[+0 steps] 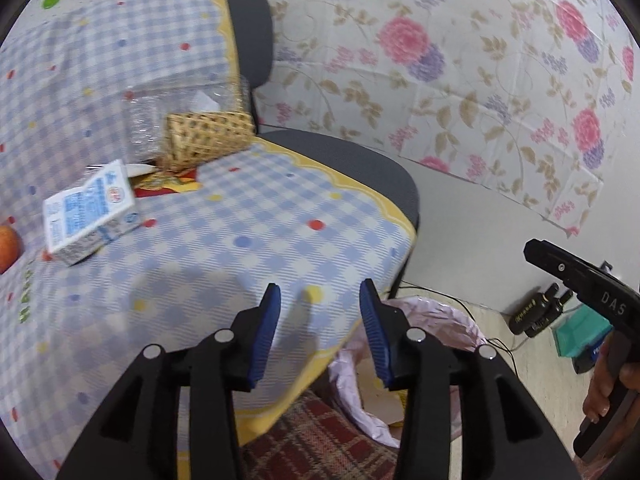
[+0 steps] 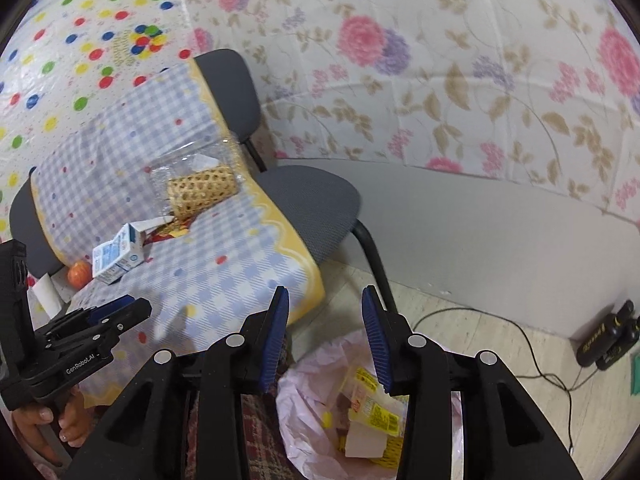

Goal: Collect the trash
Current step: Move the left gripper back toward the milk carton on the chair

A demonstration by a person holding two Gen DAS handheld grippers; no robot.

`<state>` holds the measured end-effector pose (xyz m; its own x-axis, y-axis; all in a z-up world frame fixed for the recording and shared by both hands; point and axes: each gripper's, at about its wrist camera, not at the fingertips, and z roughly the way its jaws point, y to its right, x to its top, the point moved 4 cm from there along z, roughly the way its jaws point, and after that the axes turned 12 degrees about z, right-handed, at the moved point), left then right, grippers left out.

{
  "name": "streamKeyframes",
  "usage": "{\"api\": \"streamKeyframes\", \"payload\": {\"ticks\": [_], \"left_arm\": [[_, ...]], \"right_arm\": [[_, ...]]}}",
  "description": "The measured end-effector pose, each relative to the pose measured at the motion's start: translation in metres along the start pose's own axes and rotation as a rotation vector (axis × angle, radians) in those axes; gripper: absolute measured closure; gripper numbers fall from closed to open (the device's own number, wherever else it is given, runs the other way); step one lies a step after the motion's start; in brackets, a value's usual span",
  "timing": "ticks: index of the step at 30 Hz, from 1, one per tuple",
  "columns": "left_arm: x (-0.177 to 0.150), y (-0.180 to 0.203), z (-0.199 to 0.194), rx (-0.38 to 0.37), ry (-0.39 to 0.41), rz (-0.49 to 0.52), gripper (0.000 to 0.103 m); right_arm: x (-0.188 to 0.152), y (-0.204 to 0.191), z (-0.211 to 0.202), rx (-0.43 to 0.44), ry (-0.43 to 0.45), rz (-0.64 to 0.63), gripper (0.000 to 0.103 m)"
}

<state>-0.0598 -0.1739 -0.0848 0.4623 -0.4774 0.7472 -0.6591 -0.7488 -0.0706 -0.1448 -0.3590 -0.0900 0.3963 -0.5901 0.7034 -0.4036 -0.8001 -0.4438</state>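
Note:
My left gripper (image 1: 320,300) is open and empty above the near corner of the checked tablecloth (image 1: 240,240). My right gripper (image 2: 325,300) is also open and empty, held over a pink trash bag (image 2: 312,412) on the floor; a yellow wrapper (image 2: 374,410) lies inside the bag. On the cloth lie a blue-and-white carton (image 1: 90,212) on its side, a red-and-yellow wrapper (image 1: 168,186), and a wicker basket (image 1: 208,136) with crumpled clear plastic (image 1: 160,120) behind it. From the left wrist view the bag (image 1: 440,320) shows beyond the cloth's edge.
An orange-red fruit (image 2: 79,273) and a white paper roll (image 2: 46,290) sit at the cloth's left end. A grey chair seat (image 2: 312,196) sticks out beside the cloth. Black devices (image 2: 608,340) and a cable (image 2: 520,332) lie on the floor by the floral wall covering.

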Motion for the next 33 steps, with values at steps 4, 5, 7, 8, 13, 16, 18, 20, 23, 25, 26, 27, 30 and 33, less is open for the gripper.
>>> {"api": "streamKeyframes", "payload": {"ticks": [4,5,7,8,13,16,18,20,23,25,26,27,30,33], "left_arm": [[-0.002,-0.032,-0.012,0.066,0.003,-0.044,0.061],[-0.003,-0.041,-0.015,0.077,0.004,-0.061,0.06],[-0.005,-0.062,-0.022,0.123,0.006,-0.093,0.054],[-0.005,-0.07,-0.025,0.141,0.01,-0.099,0.054],[-0.012,-0.119,-0.04,0.244,0.013,-0.152,0.049],[-0.02,-0.149,-0.042,0.278,0.0,-0.195,0.044],[-0.025,-0.163,-0.04,0.297,-0.013,-0.21,0.043],[-0.029,-0.175,-0.037,0.306,-0.028,-0.224,0.043],[-0.035,-0.192,-0.034,0.321,-0.038,-0.247,0.042],[-0.035,-0.202,-0.032,0.328,-0.036,-0.258,0.042],[-0.034,-0.207,-0.032,0.335,-0.035,-0.259,0.042],[-0.034,-0.212,-0.031,0.344,-0.033,-0.26,0.042],[-0.026,-0.232,-0.029,0.377,-0.021,-0.268,0.042],[-0.018,-0.25,-0.025,0.406,-0.014,-0.277,0.042]], "right_arm": [[0.009,-0.033,0.009,0.04,0.001,-0.064,0.062],[0.01,-0.042,0.013,0.053,-0.004,-0.077,0.062],[0.012,-0.059,0.021,0.076,-0.014,-0.103,0.062],[0.013,-0.069,0.026,0.09,-0.018,-0.119,0.062],[0.015,-0.11,0.05,0.142,-0.045,-0.181,0.062],[0.014,-0.129,0.066,0.166,-0.066,-0.207,0.061],[0.012,-0.143,0.076,0.18,-0.078,-0.225,0.058],[0.009,-0.156,0.087,0.189,-0.095,-0.243,0.057],[0.005,-0.171,0.101,0.194,-0.113,-0.268,0.057],[0.002,-0.182,0.11,0.2,-0.128,-0.284,0.057],[0.001,-0.187,0.113,0.203,-0.133,-0.29,0.057],[-0.001,-0.195,0.119,0.205,-0.142,-0.301,0.057],[-0.007,-0.213,0.132,0.218,-0.163,-0.329,0.057],[-0.015,-0.232,0.145,0.233,-0.189,-0.354,0.057]]}}
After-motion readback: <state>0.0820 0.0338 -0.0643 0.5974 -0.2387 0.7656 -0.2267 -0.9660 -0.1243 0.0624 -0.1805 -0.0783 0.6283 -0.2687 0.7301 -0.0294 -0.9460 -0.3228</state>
